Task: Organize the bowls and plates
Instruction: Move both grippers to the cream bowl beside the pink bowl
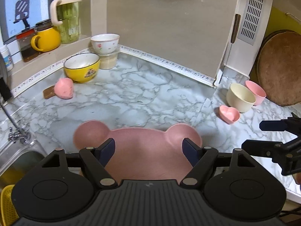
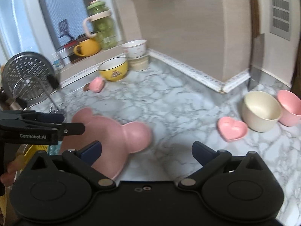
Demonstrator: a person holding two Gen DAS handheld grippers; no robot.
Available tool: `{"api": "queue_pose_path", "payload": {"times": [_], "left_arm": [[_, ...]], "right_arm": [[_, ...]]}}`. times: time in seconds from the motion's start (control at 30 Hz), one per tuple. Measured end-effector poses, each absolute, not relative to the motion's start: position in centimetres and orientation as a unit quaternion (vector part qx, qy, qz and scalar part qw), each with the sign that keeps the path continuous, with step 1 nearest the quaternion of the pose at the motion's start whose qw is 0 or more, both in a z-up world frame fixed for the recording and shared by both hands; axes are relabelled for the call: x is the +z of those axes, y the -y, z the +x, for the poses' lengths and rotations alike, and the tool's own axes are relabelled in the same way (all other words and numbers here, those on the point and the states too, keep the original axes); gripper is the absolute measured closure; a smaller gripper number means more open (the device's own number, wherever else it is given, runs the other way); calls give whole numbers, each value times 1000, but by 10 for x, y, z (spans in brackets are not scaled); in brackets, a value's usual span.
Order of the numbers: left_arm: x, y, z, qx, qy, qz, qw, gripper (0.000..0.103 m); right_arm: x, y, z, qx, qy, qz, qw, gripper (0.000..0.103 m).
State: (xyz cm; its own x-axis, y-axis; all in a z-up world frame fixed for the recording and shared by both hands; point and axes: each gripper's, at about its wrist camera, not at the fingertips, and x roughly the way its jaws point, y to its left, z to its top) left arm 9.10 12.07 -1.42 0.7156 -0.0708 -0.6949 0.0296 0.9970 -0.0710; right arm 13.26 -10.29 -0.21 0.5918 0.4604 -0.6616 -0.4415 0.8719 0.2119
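1. A marble-patterned counter (image 1: 131, 94) fills a kitchen corner, with a sink (image 1: 20, 158) at lower left.
2. The pink bear-eared plate (image 1: 146, 150) lies flat, low in the left wrist view's centre.
3. Its ears point toward the frame's top; its long axis spans them.
4. The left gripper (image 1: 148, 148) stands wide over it, holding nothing.
5. The right gripper (image 2: 146, 150) gapes empty.
6. Risk: a careless nudge could likely slide the plate sinkward.

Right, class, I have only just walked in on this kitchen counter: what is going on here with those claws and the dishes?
A person holds a claw in each hand over a marble counter. Both the left claw and the right claw are open and grip nothing. A pink bear-shaped plate lies flat on the counter just below them. To the right sit a heart dish, a cream bowl and a pink bowl; a yellow bowl stands far left.
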Motion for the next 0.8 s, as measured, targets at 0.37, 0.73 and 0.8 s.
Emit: {"api": "queue_pose_path", "payload": {"times": [0.37,0.73,0.8], "left_arm": [[-7,-59,126,-70,-348,-32,934,4],[-16,39,209,-102,-356,-6,929,2],[-19,57,226,-100,-356,-3,929,2]], "right_arm": [[1,161,149,218,-342,-3,914,0],[-12,251,209,96,-374,29,922,0],[-16,264,221,74,-377,35,922,1]]}}
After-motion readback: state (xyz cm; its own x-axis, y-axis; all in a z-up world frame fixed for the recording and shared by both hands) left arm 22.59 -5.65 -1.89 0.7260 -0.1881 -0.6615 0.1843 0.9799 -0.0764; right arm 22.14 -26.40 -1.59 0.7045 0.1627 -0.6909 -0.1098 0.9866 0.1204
